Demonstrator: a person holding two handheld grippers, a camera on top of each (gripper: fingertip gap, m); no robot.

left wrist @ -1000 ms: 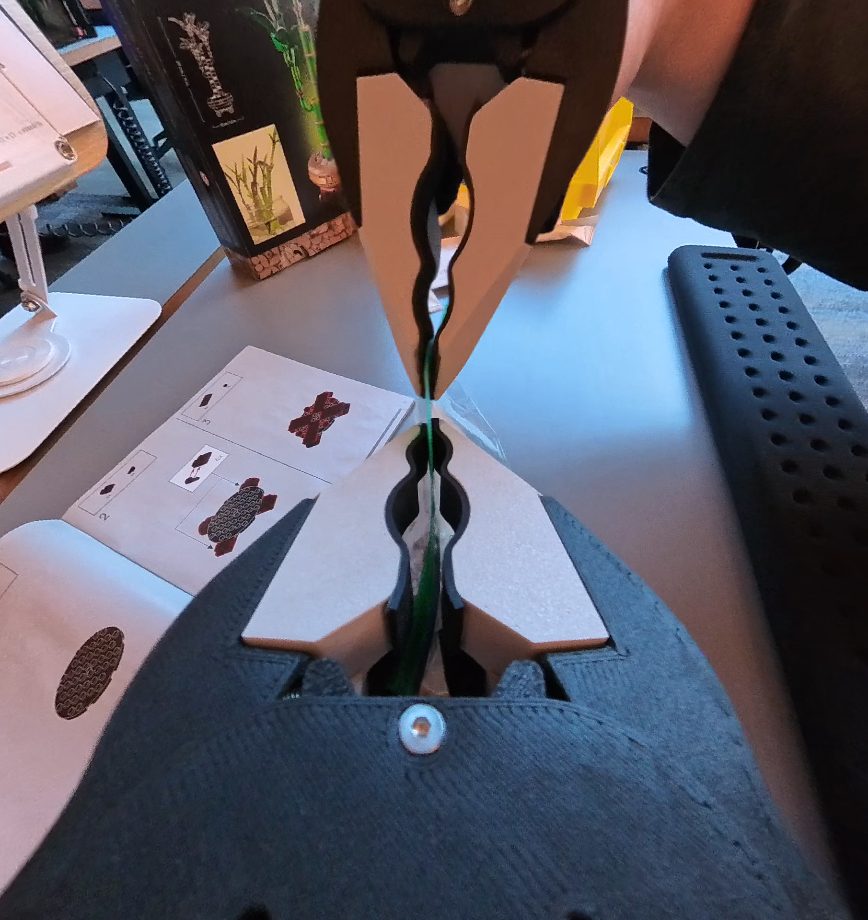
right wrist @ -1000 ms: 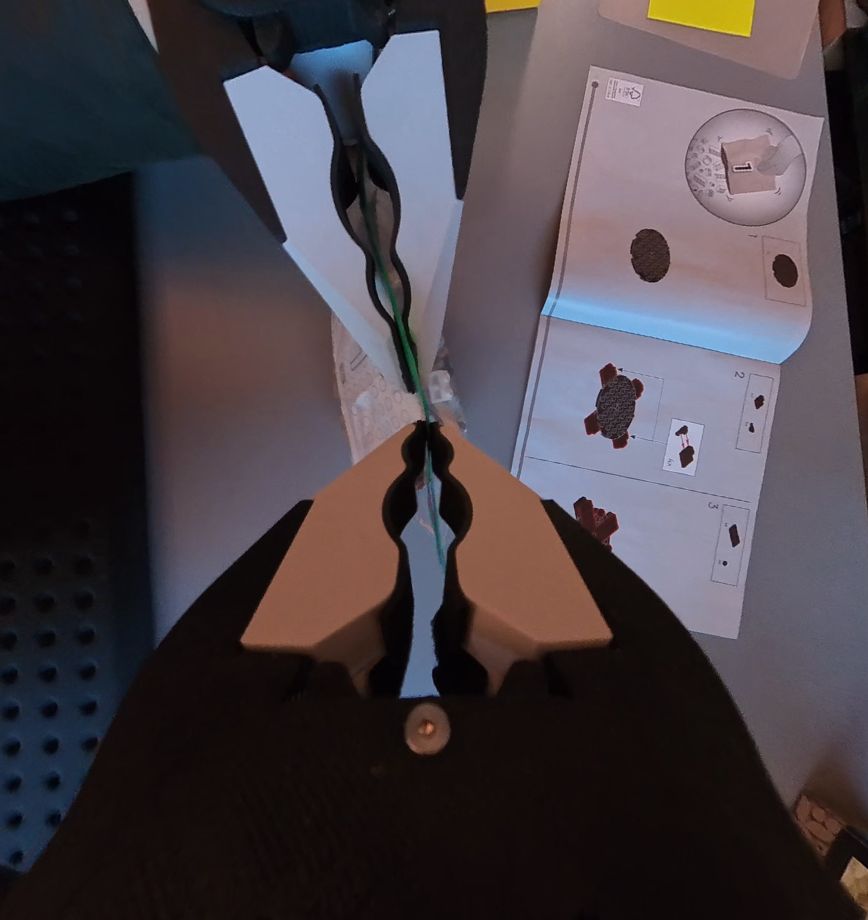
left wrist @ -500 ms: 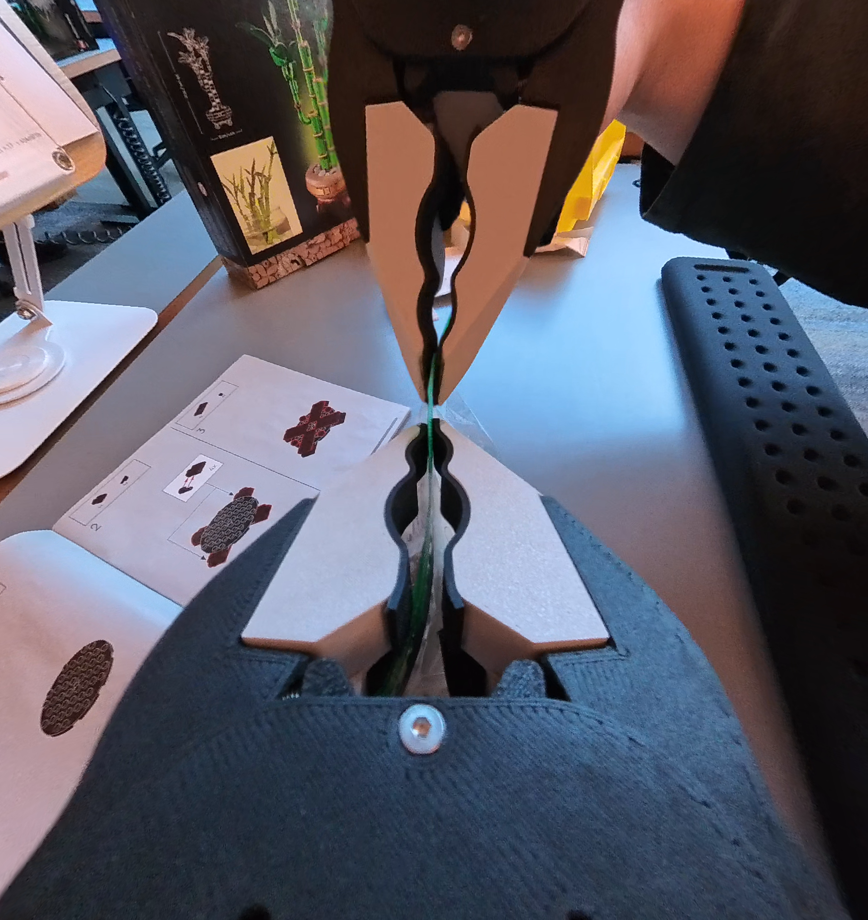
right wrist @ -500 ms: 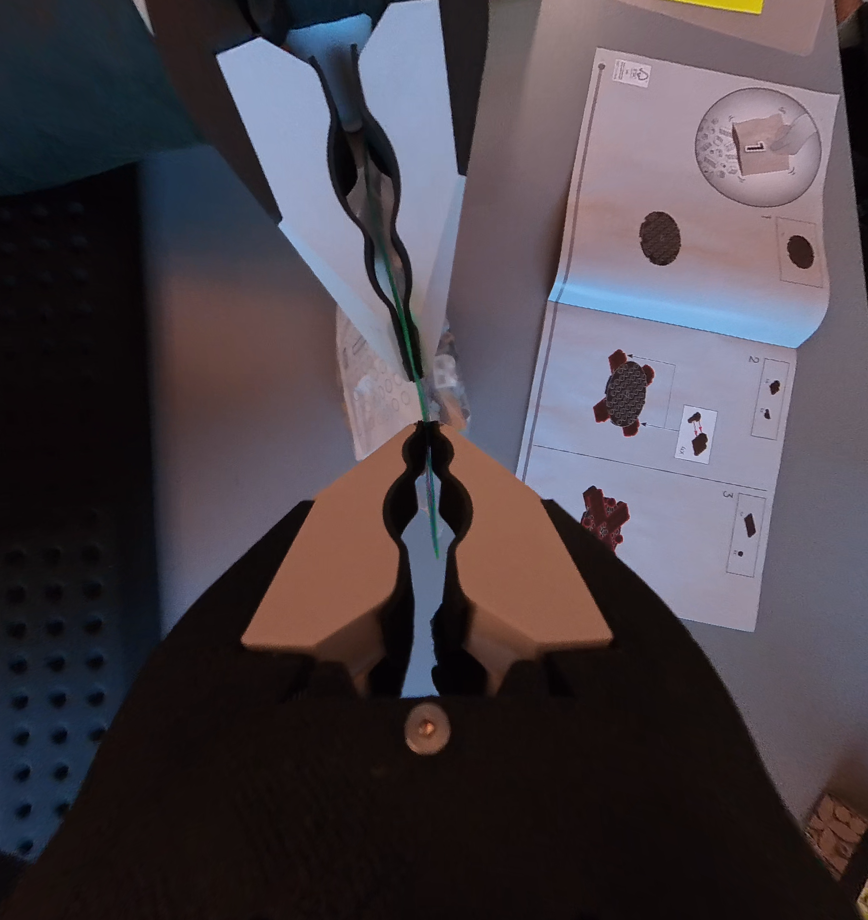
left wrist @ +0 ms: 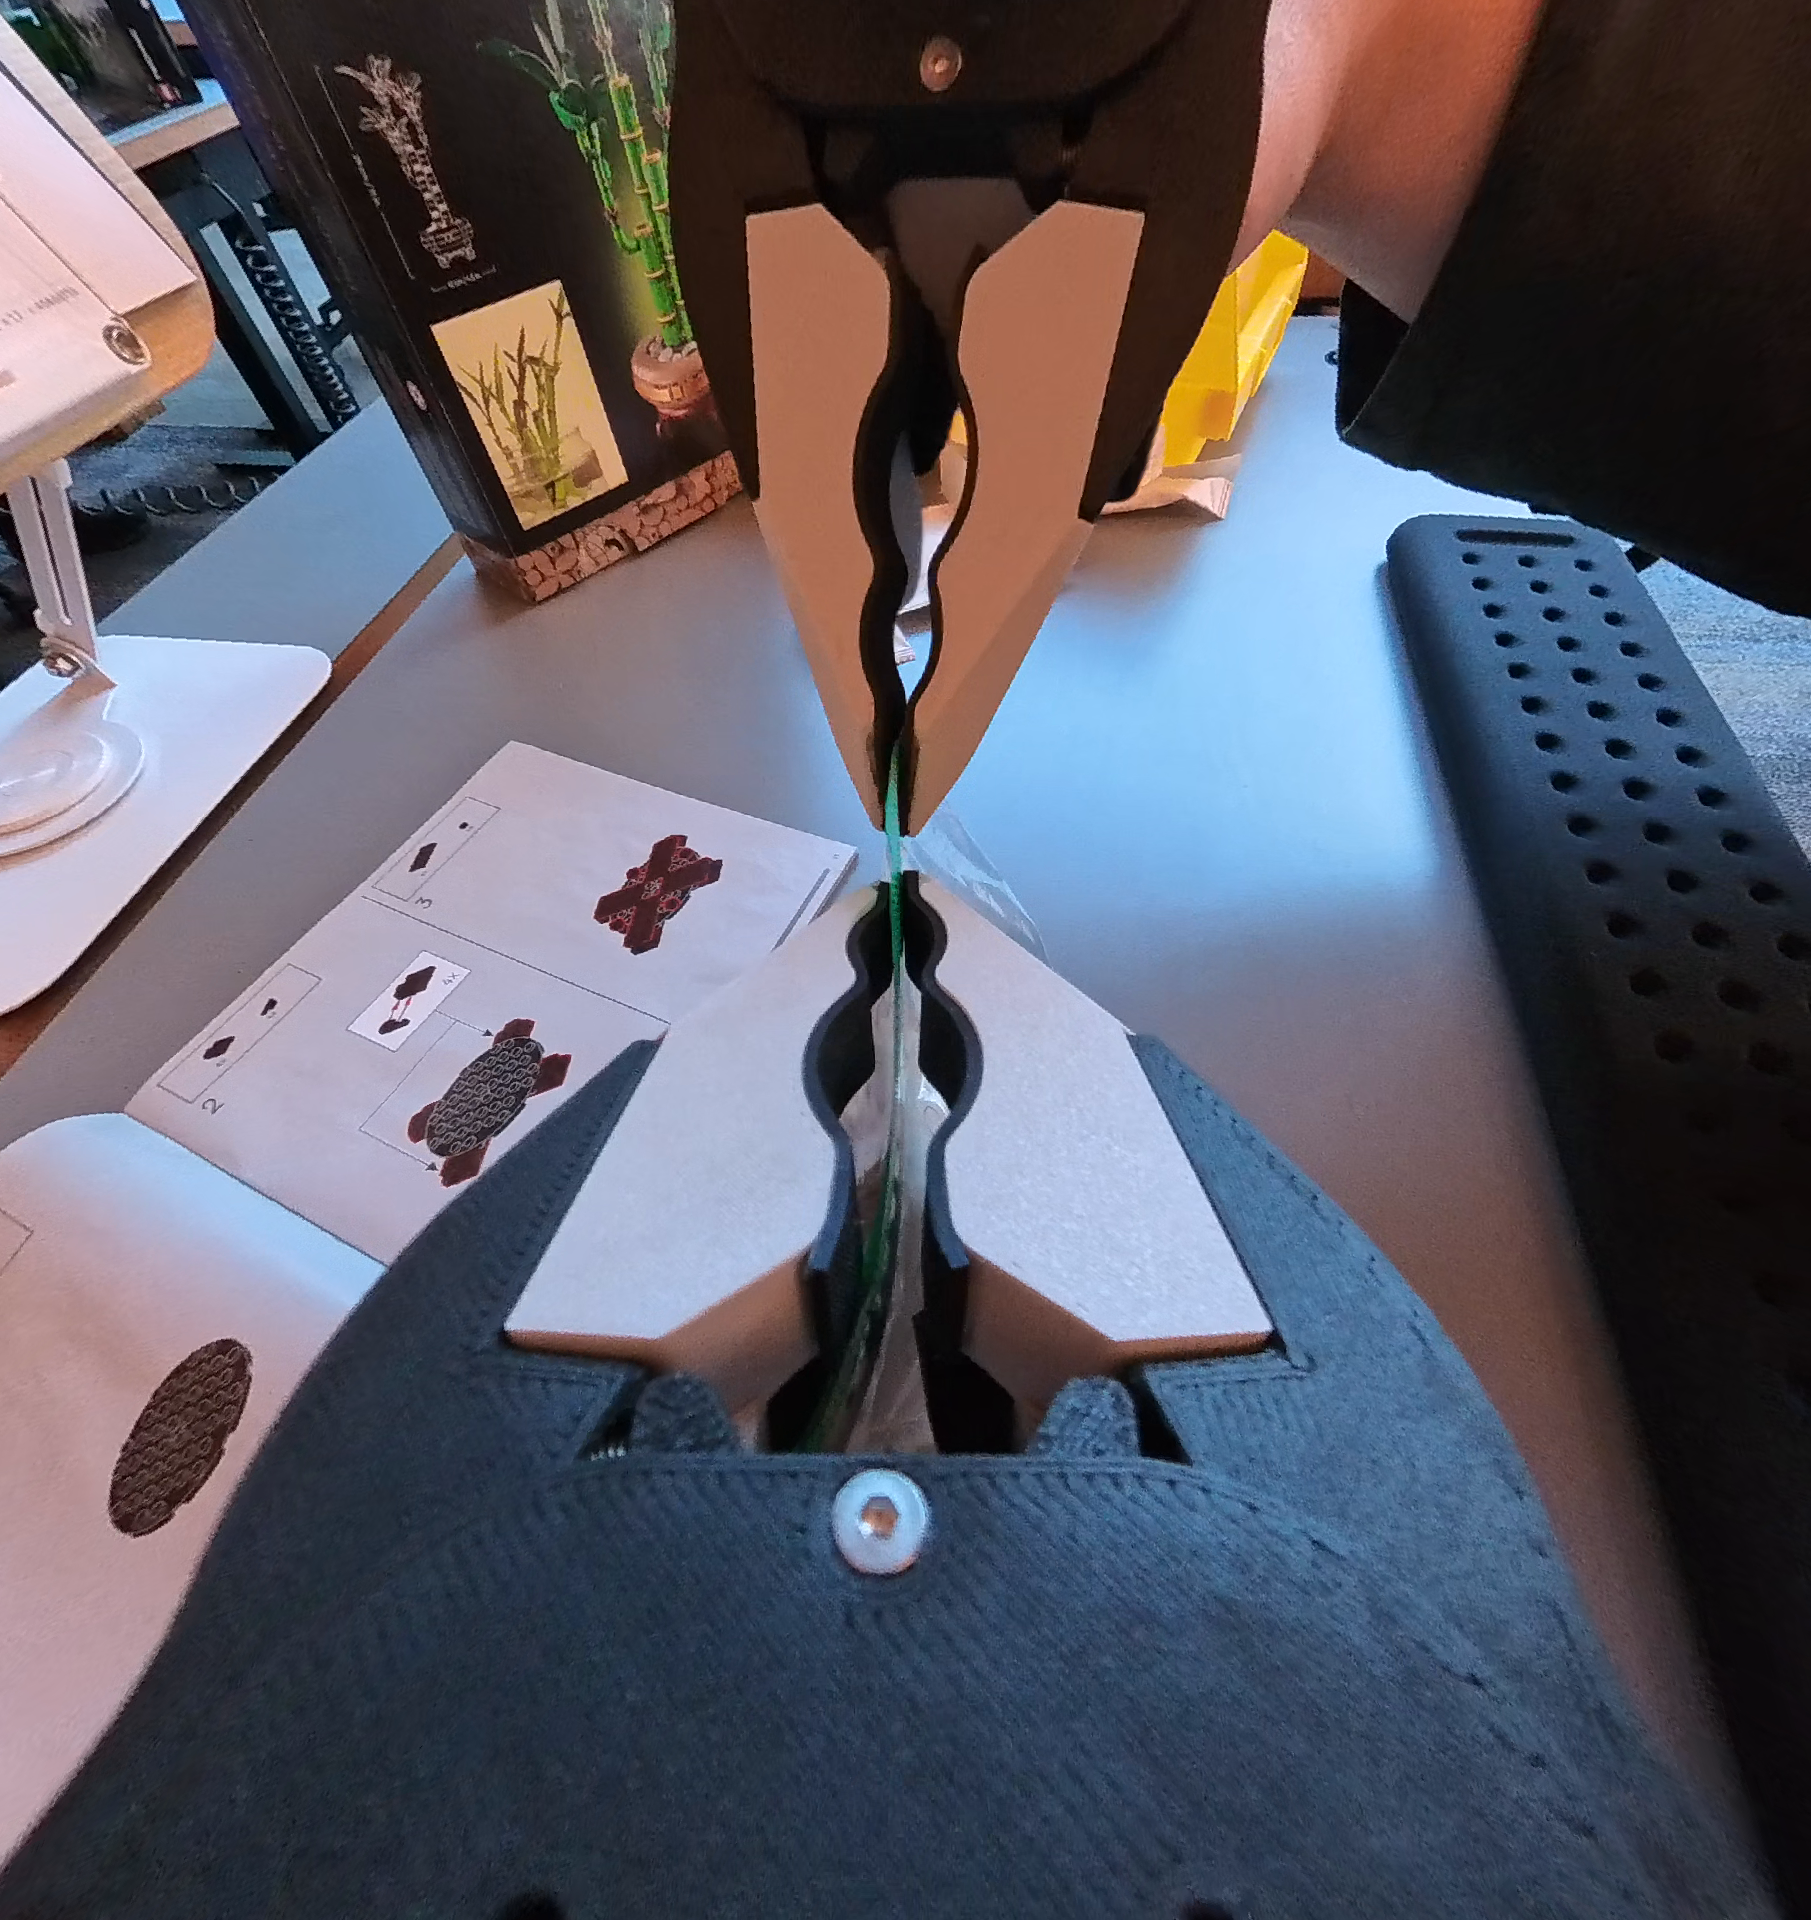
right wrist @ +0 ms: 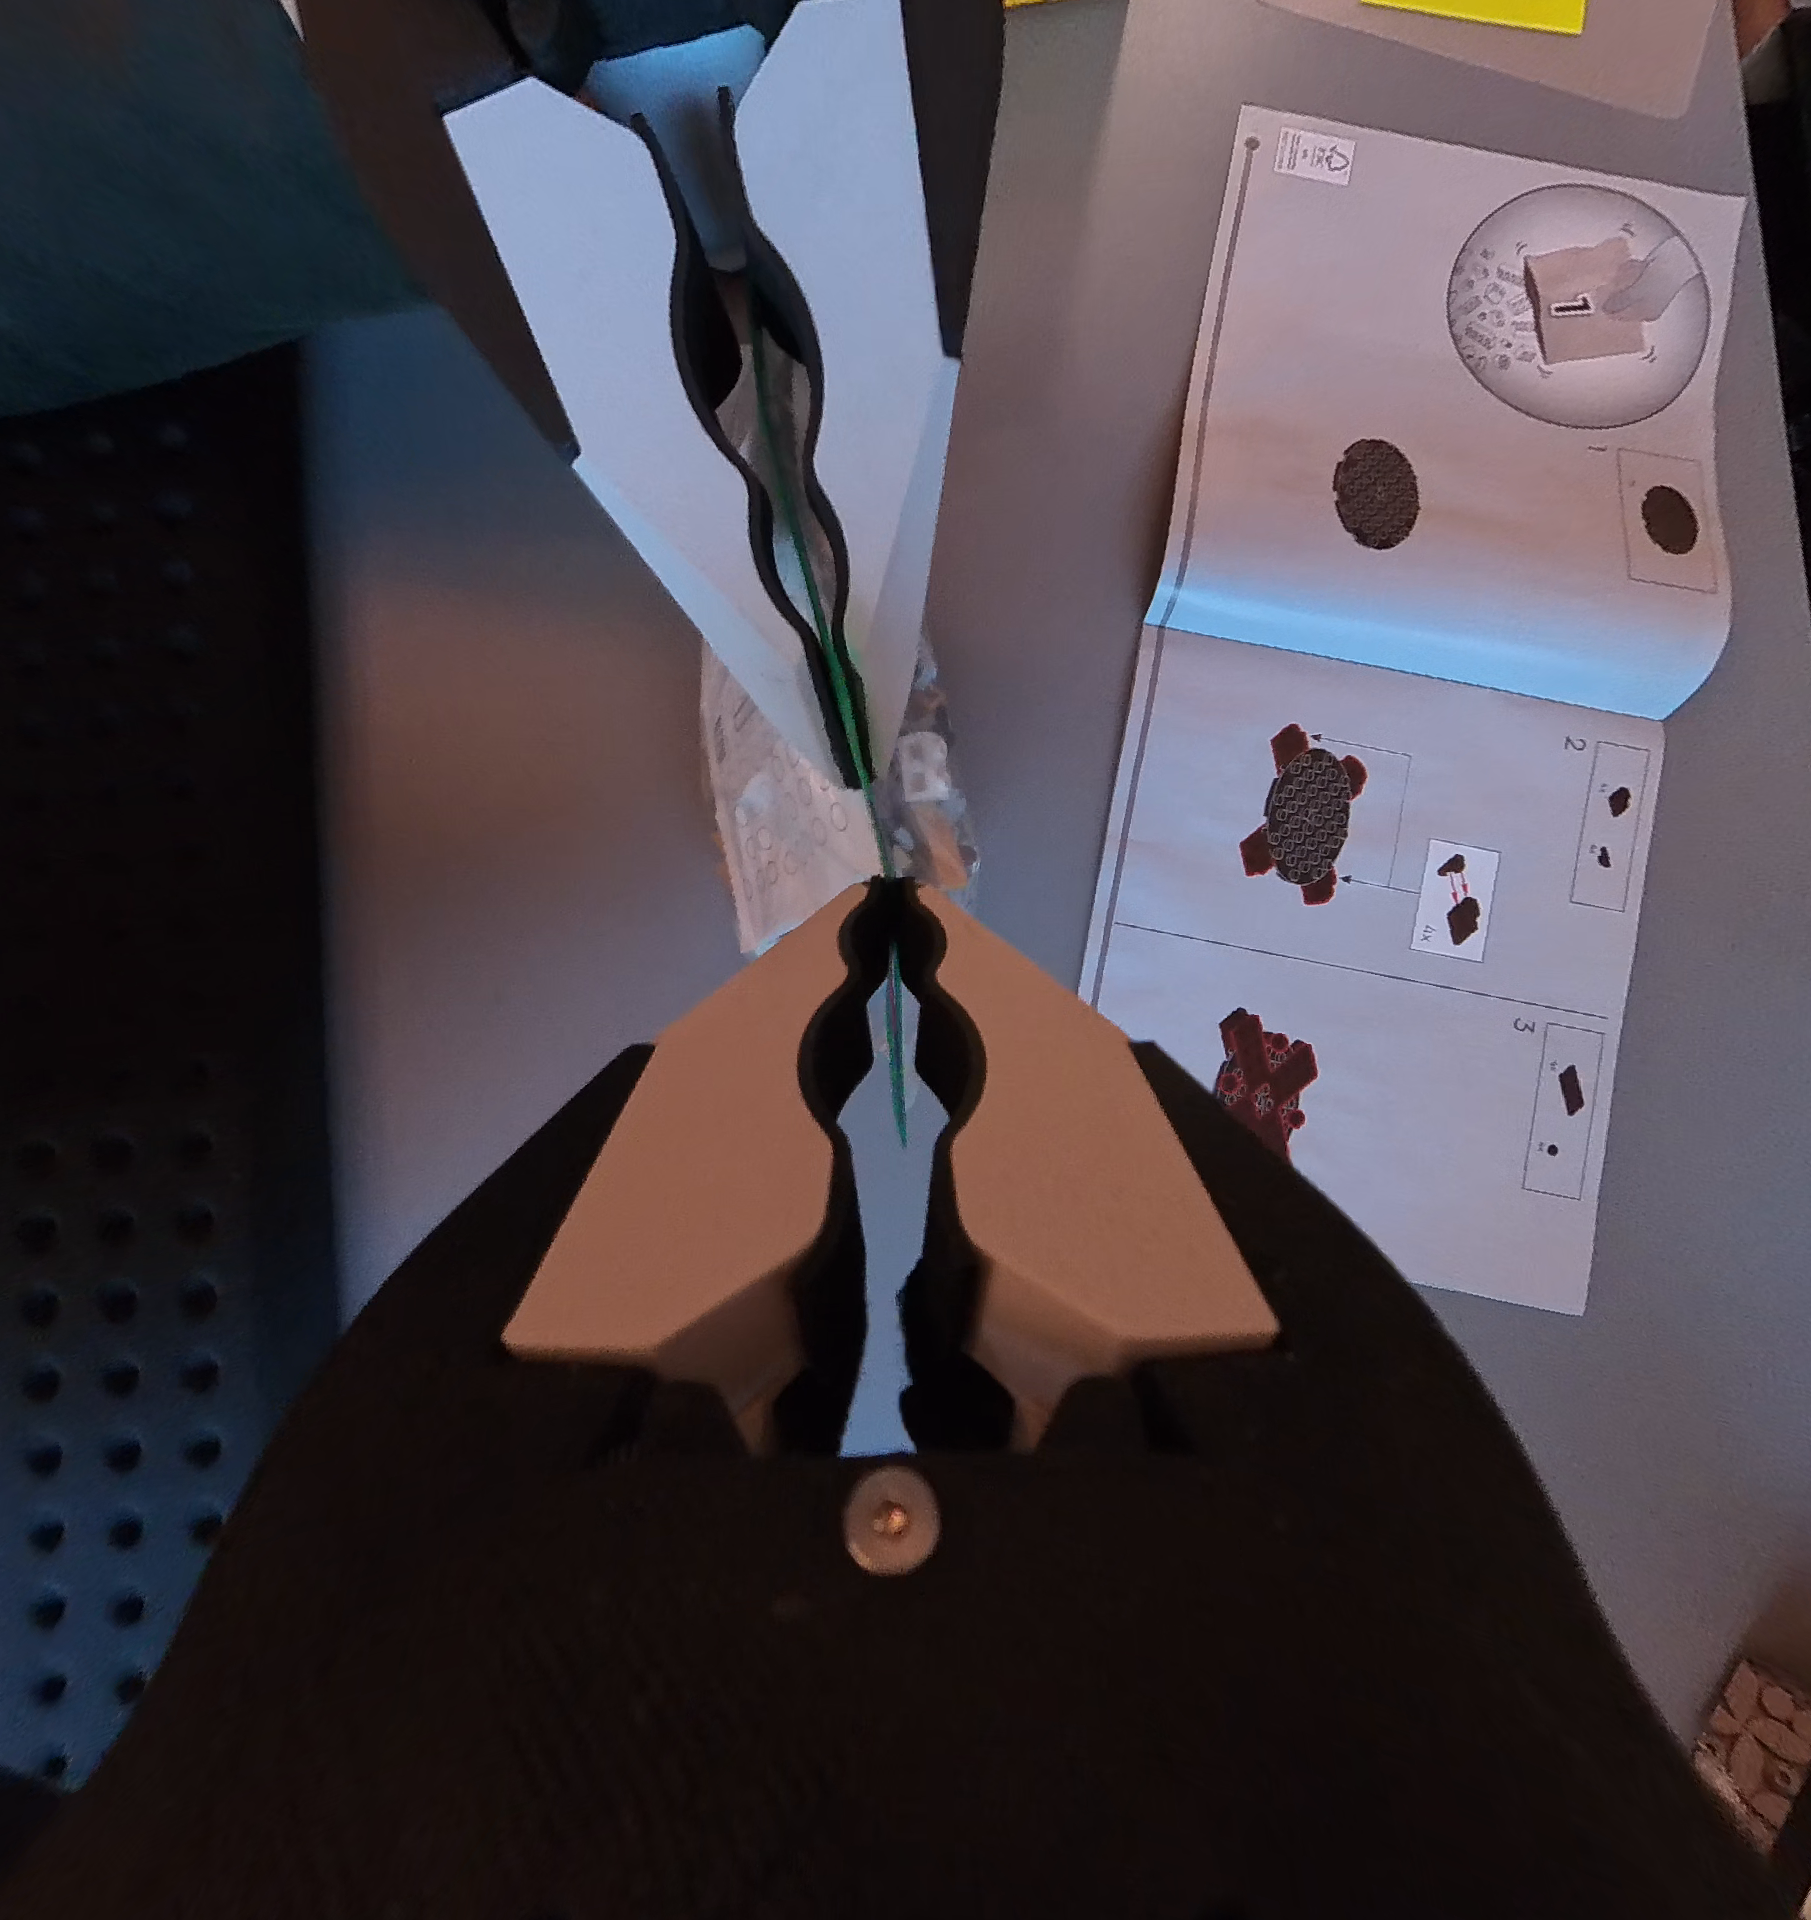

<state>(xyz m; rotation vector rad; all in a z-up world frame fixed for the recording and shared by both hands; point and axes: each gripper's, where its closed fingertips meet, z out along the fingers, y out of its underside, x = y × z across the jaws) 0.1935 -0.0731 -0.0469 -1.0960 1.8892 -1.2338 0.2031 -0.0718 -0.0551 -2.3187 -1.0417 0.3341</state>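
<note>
My left gripper (left wrist: pixel 893 883) is clamped on the green-edged top of a clear plastic bag of small parts (left wrist: pixel 896 1122), and my right gripper (right wrist: pixel 885 883) is pinched shut on the same edge, tip to tip with it. The bag (right wrist: pixel 839 821) hangs between them above the grey counter (left wrist: pixel 1192 831). Beside it on the counter lies an open white instruction booklet (right wrist: pixel 1400 831). A black box printed with bamboo pictures (left wrist: pixel 506 312) stands farther back, near a yellow bin (left wrist: pixel 1233 353).

Glossy clear plastic bag (left wrist: pixel 968 883) (matt paper booklet (left wrist: pixel 527 935)).
</note>
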